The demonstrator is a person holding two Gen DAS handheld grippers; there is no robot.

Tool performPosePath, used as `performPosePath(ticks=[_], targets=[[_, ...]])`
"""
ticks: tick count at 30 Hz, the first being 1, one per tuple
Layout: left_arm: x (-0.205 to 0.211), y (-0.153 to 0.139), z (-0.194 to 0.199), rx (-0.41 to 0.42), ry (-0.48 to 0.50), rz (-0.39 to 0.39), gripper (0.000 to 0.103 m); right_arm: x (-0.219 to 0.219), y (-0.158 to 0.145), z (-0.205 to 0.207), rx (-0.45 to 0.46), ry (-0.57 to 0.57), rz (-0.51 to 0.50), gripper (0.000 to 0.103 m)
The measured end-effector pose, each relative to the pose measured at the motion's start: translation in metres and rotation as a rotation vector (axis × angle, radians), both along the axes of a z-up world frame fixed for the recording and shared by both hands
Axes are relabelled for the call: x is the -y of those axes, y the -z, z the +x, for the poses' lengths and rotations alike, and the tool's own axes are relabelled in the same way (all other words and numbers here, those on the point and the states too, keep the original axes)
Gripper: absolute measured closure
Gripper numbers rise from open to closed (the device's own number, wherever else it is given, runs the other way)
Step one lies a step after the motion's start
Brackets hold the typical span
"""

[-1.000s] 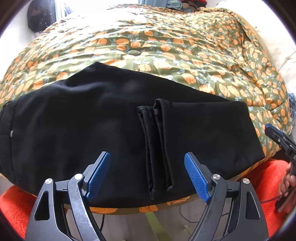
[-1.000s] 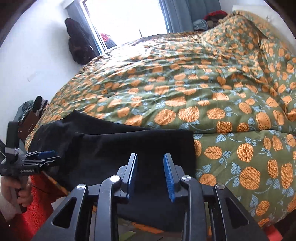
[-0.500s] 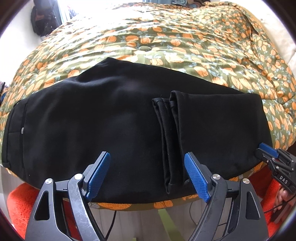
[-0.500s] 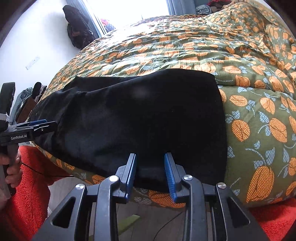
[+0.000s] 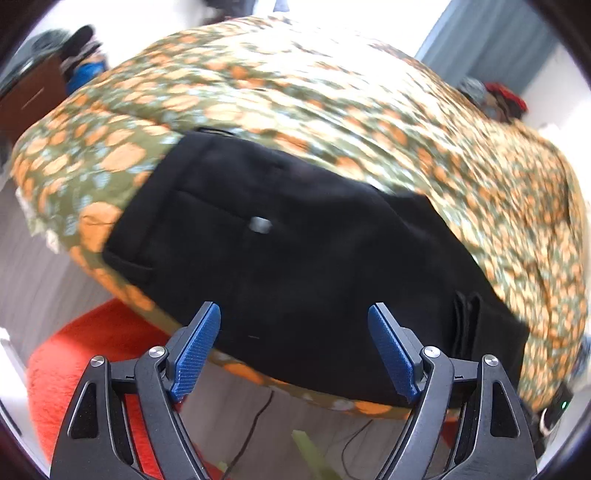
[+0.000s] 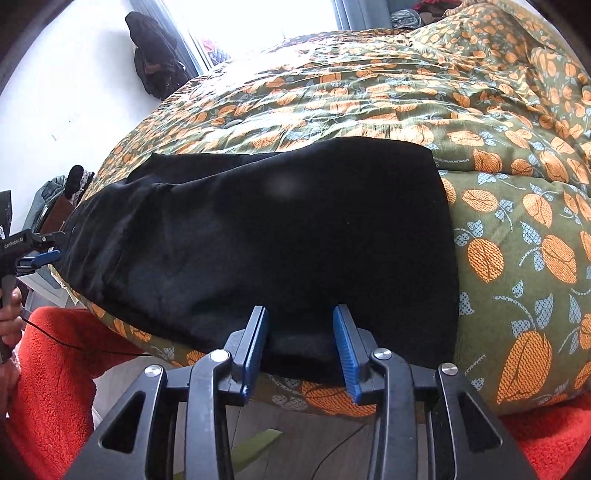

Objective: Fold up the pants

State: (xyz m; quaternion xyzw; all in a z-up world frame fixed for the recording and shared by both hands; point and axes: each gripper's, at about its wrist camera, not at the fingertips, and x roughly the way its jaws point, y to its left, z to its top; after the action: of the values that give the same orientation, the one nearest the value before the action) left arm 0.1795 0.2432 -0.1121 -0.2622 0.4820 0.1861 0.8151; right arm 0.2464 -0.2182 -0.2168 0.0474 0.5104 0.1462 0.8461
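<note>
Lying folded on the green, orange-patterned quilted bed [image 6: 369, 96]: black fabric pants [image 6: 280, 236], near edge overhanging. Left-wrist view motion-blurred. Left gripper [image 5: 295, 347]: jaws wide, empty; "GenRobot.AI" lettering legible on its body. Right gripper [image 6: 300, 345]: jaws just opening, straddling the pants' hem, contact unclear.

We see a bed under a green quilt [image 6: 480, 110] printed with orange fruit and pale blue leaves, rumpled toward its far side. Below the bed edge lies a fluffy orange-red rug [image 6: 55, 369] on a pale wood floor [image 5: 44, 273], where a thin black cable [image 5: 258, 417] trails. A bright window [image 6: 258, 22] glares behind the bed, with a grey-blue curtain [image 5: 491, 40] beside it. A dark garment [image 6: 155, 55] hangs on the white wall [image 6: 55, 92]. Heaped clothes [image 5: 495, 98] sit past the far corner.
</note>
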Motion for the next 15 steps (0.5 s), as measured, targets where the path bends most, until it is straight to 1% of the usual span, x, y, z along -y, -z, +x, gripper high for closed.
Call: performPosePath(ticks=[2,4,5,8,9,10,11,12,13,14,15], targets=[[-0.037,-0.001,-0.019,-0.026,-0.116,0.011,0.019,-0.001,0.0,0.001,0.002,-0.001,-0.004,0.062],[-0.067,0.002,-0.032,-0.062,-0.192,0.019,0.019,-0.002,0.0,0.001,0.002,-0.001,-0.004,0.061],[-0.079,0.005,-0.035,-0.074,-0.214,0.005,0.019,-0.002,0.0,0.001,0.002,-0.001,-0.005,0.06],[-0.098,0.026,-0.033,-0.109,-0.223,-0.064,0.016,-0.004,-0.001,0.002,0.004,-0.002,-0.011,0.058],[-0.1,0.034,-0.03,-0.119,-0.221,-0.092,0.016,-0.005,-0.001,0.002,0.005,-0.002,-0.012,0.058],[-0.103,0.04,-0.027,-0.12,-0.219,-0.11,0.019,-0.005,-0.001,0.002,0.005,-0.001,-0.013,0.057],[-0.101,0.043,-0.025,-0.119,-0.214,-0.119,0.04,-0.006,-0.001,0.002,0.006,-0.001,-0.015,0.057],[-0.098,0.043,-0.024,-0.099,-0.2,-0.128,0.059,-0.006,-0.001,0.002,0.007,0.0,-0.015,0.057],[-0.097,0.038,-0.023,-0.068,-0.186,-0.137,0.074,-0.006,-0.001,0.002,0.008,0.001,-0.015,0.057],[-0.096,0.029,-0.024,-0.045,-0.19,-0.106,0.083,-0.006,-0.002,0.001,0.01,0.002,-0.016,0.057],[-0.095,0.02,-0.022,-0.018,-0.182,-0.082,0.087,-0.007,-0.002,0.001,0.012,0.0,-0.018,0.057]])
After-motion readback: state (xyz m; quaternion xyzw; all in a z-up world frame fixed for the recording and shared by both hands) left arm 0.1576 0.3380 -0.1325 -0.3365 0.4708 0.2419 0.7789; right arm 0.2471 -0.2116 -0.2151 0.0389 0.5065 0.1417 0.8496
